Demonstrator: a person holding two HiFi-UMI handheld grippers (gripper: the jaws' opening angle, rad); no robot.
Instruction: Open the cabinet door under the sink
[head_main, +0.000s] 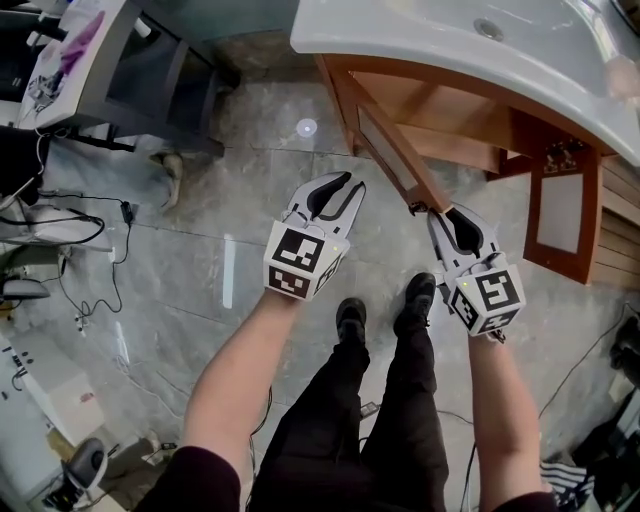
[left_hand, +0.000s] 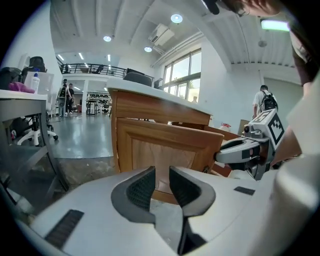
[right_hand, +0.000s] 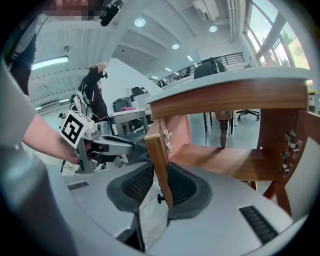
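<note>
Cabinet door (head_main: 385, 145): warm brown wood, smooth varnish, satin sheen; paler inset panel (grain shows in left gripper view). Sink (head_main: 440, 40): white, glossy, smooth. Floor (head_main: 200, 200): grey stone-look tile, polished, reflective. 2 grippers, left tongs (head_main: 352, 182) and right tongs (head_main: 442, 210): pale grey matt plastic shell; pads (left_hand: 142, 187) dark, finely ribbed, rubbery-looking.

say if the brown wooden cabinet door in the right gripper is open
Open: wooden cabinet door swung outward, edge between jaws of right gripper.
</note>
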